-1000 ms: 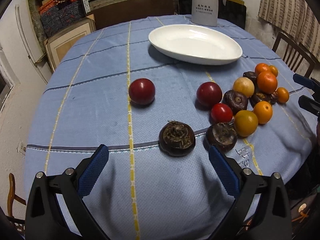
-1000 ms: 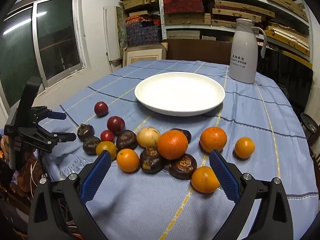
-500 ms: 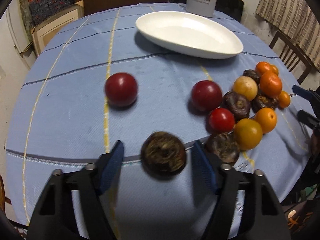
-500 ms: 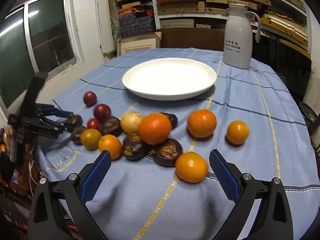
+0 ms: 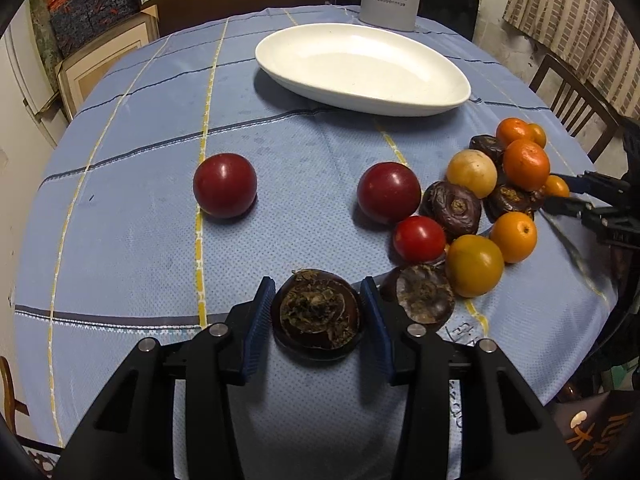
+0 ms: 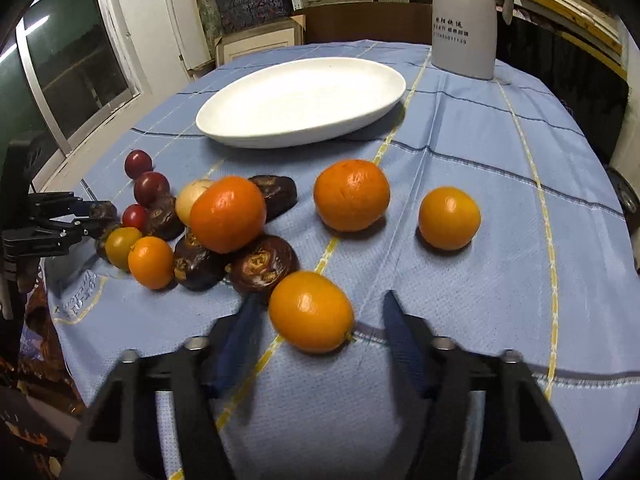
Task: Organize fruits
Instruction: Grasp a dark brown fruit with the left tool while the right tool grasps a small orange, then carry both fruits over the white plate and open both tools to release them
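Note:
My left gripper (image 5: 318,300) is shut on a dark brown water chestnut (image 5: 317,314) that rests on the blue tablecloth (image 5: 140,240); both blue pads touch its sides. My right gripper (image 6: 316,312) is open around a small orange (image 6: 311,311), with gaps on both sides. A white oval plate (image 5: 362,68) lies empty at the far middle and also shows in the right wrist view (image 6: 300,102). Several oranges, red tomatoes and dark chestnuts are clustered between the grippers.
A lone red tomato (image 5: 225,185) lies left of the cluster. Two oranges (image 6: 351,195) (image 6: 449,217) lie apart on the right. A white thermos jug (image 6: 464,20) stands behind the plate. A wooden chair (image 5: 568,96) stands past the table's right edge.
My left gripper moved forward and closed on the near water chestnut. My right gripper moved forward and narrowed around the near orange.

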